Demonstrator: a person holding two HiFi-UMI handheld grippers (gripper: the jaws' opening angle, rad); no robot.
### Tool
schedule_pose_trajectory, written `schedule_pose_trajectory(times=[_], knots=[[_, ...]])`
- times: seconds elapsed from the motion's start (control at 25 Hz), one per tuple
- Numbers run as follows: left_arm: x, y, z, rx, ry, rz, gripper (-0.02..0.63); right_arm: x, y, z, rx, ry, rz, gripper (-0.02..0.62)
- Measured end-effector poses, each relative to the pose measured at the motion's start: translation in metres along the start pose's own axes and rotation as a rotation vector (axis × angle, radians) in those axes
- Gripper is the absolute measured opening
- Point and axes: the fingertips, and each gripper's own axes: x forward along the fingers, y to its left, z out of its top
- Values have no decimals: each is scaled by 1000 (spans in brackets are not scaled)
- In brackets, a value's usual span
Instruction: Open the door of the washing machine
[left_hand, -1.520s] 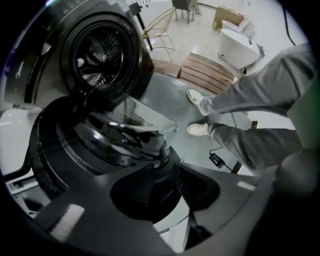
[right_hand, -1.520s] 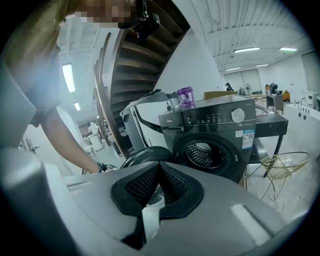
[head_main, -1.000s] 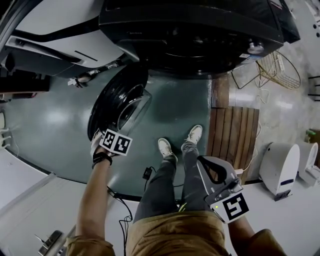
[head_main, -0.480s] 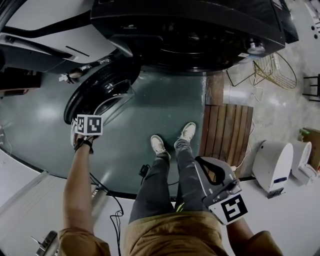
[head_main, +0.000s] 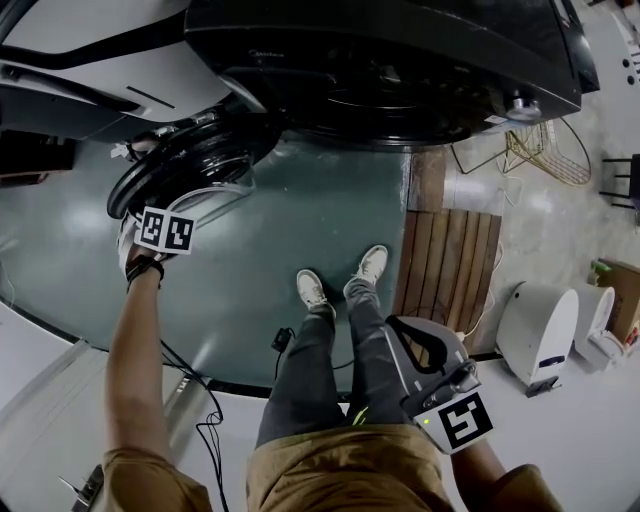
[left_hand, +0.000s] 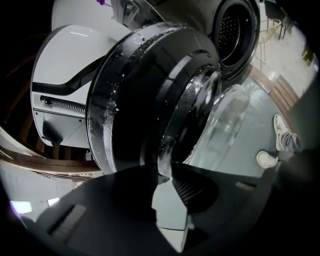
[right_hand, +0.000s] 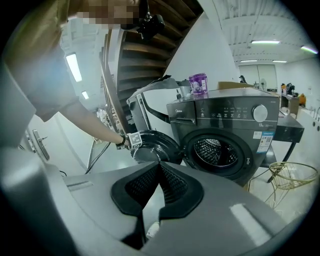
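Washing machine door (head_main: 190, 165) is swung wide open, hanging out to the left of the one washing machine (head_main: 400, 60), so the drum (right_hand: 217, 150) is fully exposed. Only one door and one machine here, with two grippers in play. The left gripper (head_main: 175, 208) is out at the door's near rim and its fingers (left_hand: 187, 187) are clamped on that edge, with the person's left arm stretched nearly straight toward it. The right gripper (head_main: 408, 328) is tucked low by the right hip, elbow bent, its fingers (right_hand: 172, 182) pinched together on nothing and pointing at the machine. There are two shoes (head_main: 315, 292) on the floor, one purple tub (right_hand: 198, 83) on top and one wire basket (head_main: 545, 150) at the far right.
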Motion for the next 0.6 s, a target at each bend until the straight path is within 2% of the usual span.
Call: schedule_pose_trajectory(times=[0.2, 0.6], knots=[[14, 21, 11, 52, -11, 44, 149, 12, 8, 5, -9, 13, 11, 5], [32, 45, 27, 91, -42, 61, 144, 33, 25, 11, -13, 48, 14, 5]])
